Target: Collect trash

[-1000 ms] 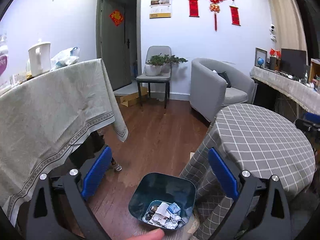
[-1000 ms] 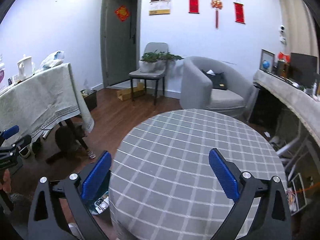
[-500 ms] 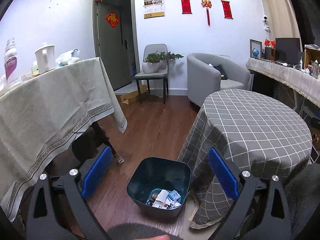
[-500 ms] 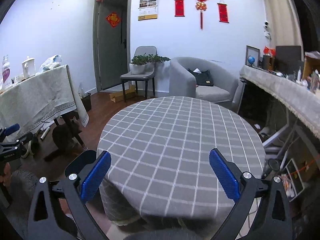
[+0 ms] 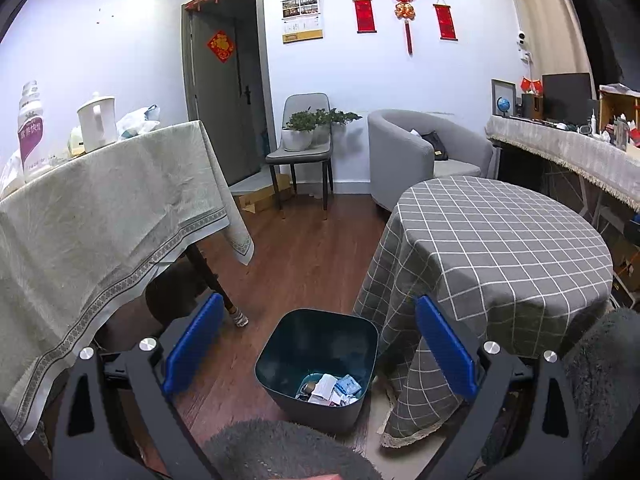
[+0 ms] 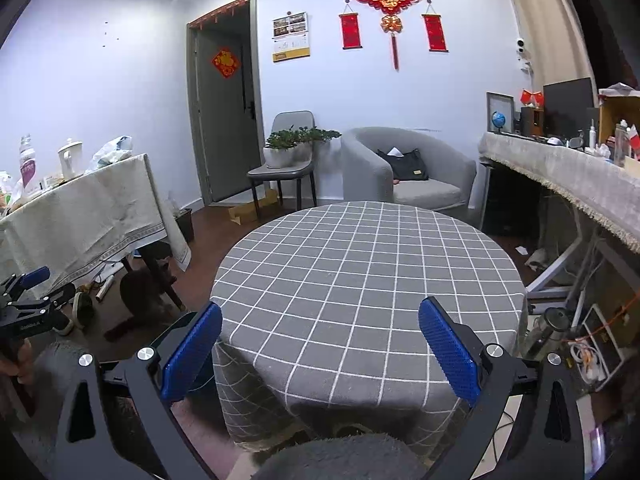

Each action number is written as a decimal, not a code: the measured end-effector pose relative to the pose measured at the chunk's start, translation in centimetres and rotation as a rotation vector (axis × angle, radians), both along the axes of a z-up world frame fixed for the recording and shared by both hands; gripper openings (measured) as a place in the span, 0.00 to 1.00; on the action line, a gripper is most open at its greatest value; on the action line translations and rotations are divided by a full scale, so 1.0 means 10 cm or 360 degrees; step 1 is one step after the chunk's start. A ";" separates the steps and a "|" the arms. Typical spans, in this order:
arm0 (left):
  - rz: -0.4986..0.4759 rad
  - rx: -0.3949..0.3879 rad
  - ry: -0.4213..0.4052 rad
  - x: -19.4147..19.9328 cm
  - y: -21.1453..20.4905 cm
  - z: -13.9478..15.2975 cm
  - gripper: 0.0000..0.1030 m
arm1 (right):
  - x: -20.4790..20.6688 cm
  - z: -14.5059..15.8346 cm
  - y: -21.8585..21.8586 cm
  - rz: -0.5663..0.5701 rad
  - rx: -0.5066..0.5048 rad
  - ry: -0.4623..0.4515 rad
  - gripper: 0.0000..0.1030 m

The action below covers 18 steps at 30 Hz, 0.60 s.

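A dark teal trash bin stands on the wood floor beside the round table, with several crumpled papers and wrappers in its bottom. My left gripper hangs open above and in front of the bin, holding nothing. My right gripper is open too, held over the near edge of the round table with the grey checked cloth. The left gripper also shows at the far left of the right wrist view. No trash lies on the checked cloth.
A table under a beige cloth stands left, with a kettle and a bottle. A chair with a plant, a grey armchair and a long cluttered desk line the back and right. Grey fuzzy knees fill the bottom.
Both grippers have pulled back and risen, so the bin and the round table look farther away. Grey fuzzy knees now show at the bottom of both views. Both grippers stay open.
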<state>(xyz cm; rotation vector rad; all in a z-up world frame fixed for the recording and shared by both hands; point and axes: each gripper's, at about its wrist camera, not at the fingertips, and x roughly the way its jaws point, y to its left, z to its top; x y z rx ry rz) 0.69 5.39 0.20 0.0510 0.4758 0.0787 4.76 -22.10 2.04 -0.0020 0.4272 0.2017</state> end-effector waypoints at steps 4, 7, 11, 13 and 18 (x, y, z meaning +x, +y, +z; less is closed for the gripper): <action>0.0002 0.0001 0.0017 0.00 -0.01 -0.03 0.95 | -0.03 0.00 0.06 0.0057 -0.0019 -0.0005 0.97; -0.0002 0.0017 0.0030 0.01 -0.03 -0.04 0.95 | -0.04 -0.01 0.07 0.0078 -0.0022 -0.0004 0.97; 0.0001 0.0013 0.0038 0.01 -0.02 -0.05 0.96 | -0.04 -0.01 0.06 0.0080 -0.0016 0.0003 0.97; 0.0003 0.0007 0.0041 0.01 -0.01 -0.06 0.96 | -0.03 -0.01 0.06 0.0081 -0.0014 0.0007 0.97; 0.0003 0.0007 0.0044 0.01 -0.01 -0.06 0.96 | -0.03 -0.01 0.06 0.0080 -0.0014 0.0007 0.97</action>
